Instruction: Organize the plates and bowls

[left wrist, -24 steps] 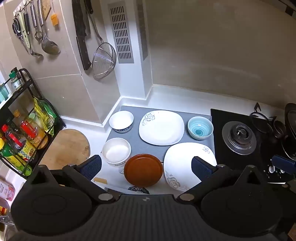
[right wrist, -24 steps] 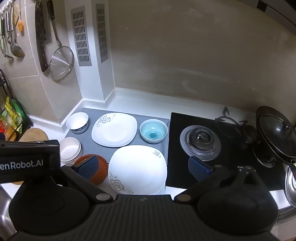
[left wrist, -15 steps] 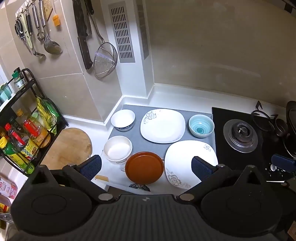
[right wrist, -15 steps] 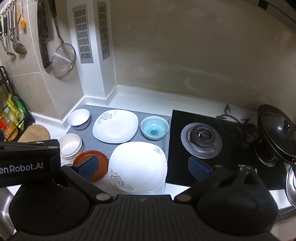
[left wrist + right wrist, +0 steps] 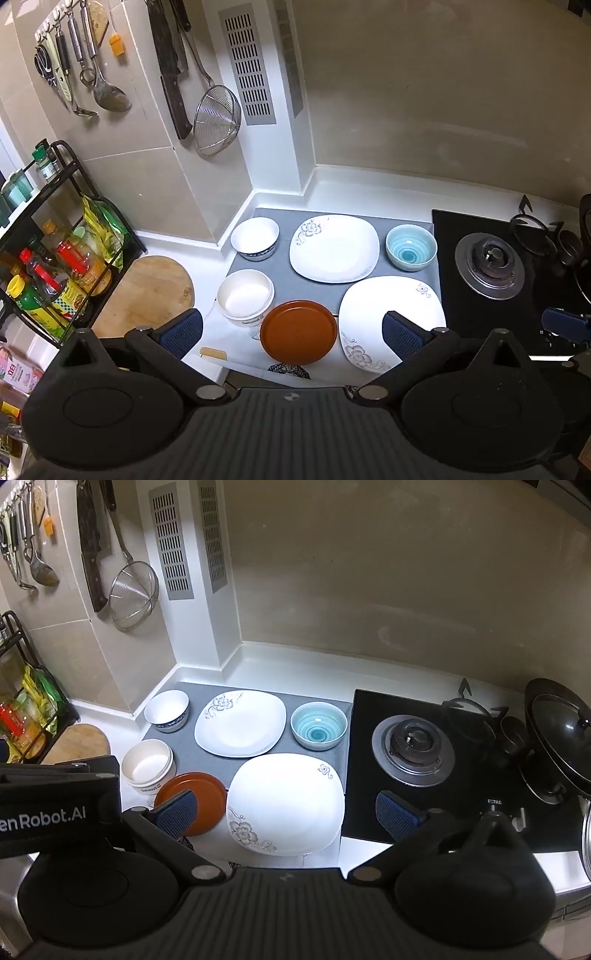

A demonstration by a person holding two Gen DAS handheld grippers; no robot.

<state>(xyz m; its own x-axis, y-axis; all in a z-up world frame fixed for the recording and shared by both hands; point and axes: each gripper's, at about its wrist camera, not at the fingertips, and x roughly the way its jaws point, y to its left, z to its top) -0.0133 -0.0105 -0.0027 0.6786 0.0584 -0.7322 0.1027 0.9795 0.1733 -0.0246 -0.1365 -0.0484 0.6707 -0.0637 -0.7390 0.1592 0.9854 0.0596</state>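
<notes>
Dishes lie on a grey mat [image 5: 314, 291] on the white counter. At the back are a white bowl with a blue base [image 5: 255, 238], a square white floral plate [image 5: 334, 248] and a blue swirl bowl [image 5: 410, 247]. In front sit a cream bowl [image 5: 245, 297], a round brown plate [image 5: 299, 331] and a second square floral plate [image 5: 391, 317]. My left gripper [image 5: 291, 332] hangs open above the brown plate, holding nothing. My right gripper [image 5: 286, 810] hangs open above the near square plate [image 5: 286, 801], also holding nothing. The left gripper's body [image 5: 55, 805] shows at the left edge of the right wrist view.
A black gas hob [image 5: 413, 749] with a burner lies right of the mat; a lidded wok [image 5: 557, 731] stands at far right. A round wooden board [image 5: 147, 291] and a black rack of bottles [image 5: 48, 269] stand at left. Knife, strainer and ladles hang on the wall.
Both views have crept slightly forward and up over the counter; the dishes sit a little lower in frame. Both grippers stay open and nothing on the counter has moved.
</notes>
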